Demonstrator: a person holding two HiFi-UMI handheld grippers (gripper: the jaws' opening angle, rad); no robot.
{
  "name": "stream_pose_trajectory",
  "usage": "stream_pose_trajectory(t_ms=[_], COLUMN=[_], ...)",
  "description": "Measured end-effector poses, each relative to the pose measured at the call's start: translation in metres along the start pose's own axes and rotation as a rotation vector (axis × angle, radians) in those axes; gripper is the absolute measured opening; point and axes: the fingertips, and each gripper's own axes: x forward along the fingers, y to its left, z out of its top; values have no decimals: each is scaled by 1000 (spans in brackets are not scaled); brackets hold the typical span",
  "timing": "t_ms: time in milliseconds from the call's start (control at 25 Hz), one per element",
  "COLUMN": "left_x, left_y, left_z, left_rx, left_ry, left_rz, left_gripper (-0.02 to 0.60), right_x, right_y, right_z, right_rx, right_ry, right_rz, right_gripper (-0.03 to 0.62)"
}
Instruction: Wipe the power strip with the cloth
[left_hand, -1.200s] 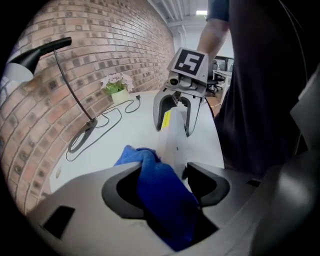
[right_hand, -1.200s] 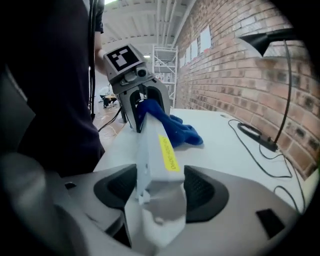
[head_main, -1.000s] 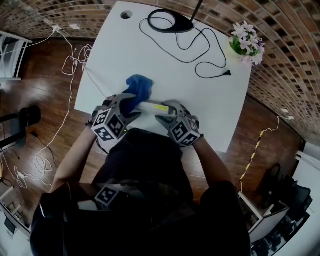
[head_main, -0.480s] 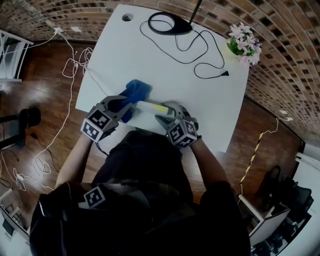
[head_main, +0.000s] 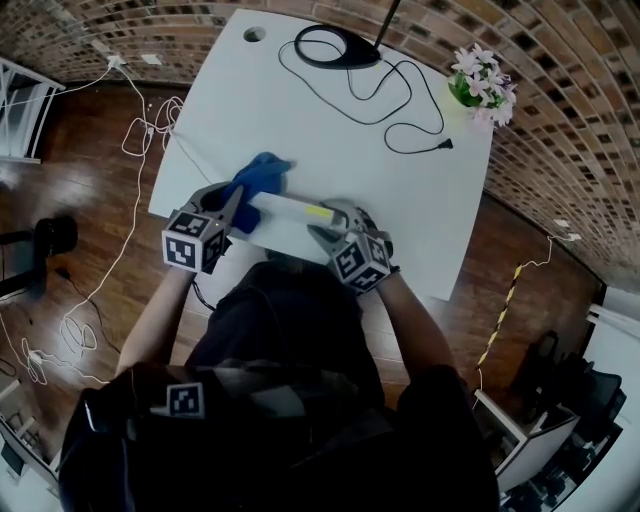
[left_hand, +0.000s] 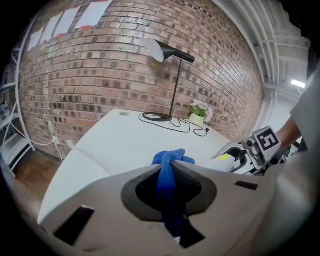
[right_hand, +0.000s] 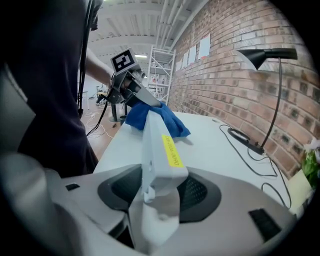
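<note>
The white power strip (head_main: 290, 210) with a yellow label lies along the near part of the white table (head_main: 400, 200). My right gripper (head_main: 325, 228) is shut on its right end, and in the right gripper view the power strip (right_hand: 160, 150) runs away from the right gripper (right_hand: 159, 186) toward the cloth. The blue cloth (head_main: 258, 172) is bunched at the strip's left end. My left gripper (head_main: 236, 200) has just been closing and is now shut on it. In the left gripper view the blue cloth (left_hand: 170, 162) is pinched between the jaws of the left gripper (left_hand: 170, 172).
A black desk lamp base (head_main: 335, 45) and its black cable with a plug (head_main: 420, 140) lie at the far side. A pot of pink flowers (head_main: 480, 80) stands at the far right corner. White cables (head_main: 140, 130) trail over the wooden floor on the left.
My left gripper has rolled, shifted left and closed on the blue cloth, which has moved a little left with it. The right gripper and the strip have stayed put.
</note>
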Motion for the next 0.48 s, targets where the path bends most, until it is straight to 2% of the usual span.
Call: stream_pose_trajectory(t_ms=[240, 480], left_x=[3, -1], left_y=[0, -8], left_z=[0, -4], left_rx=[-22, -10], left_ry=[-24, -62], left_rz=[47, 129], left_gripper=[42, 41], right_x=[-1, -2], right_y=[-1, 3], right_z=[-1, -6], right_rx=[3, 49], right_ry=[-17, -60], right_rz=[-15, -6], right_gripper=[215, 190])
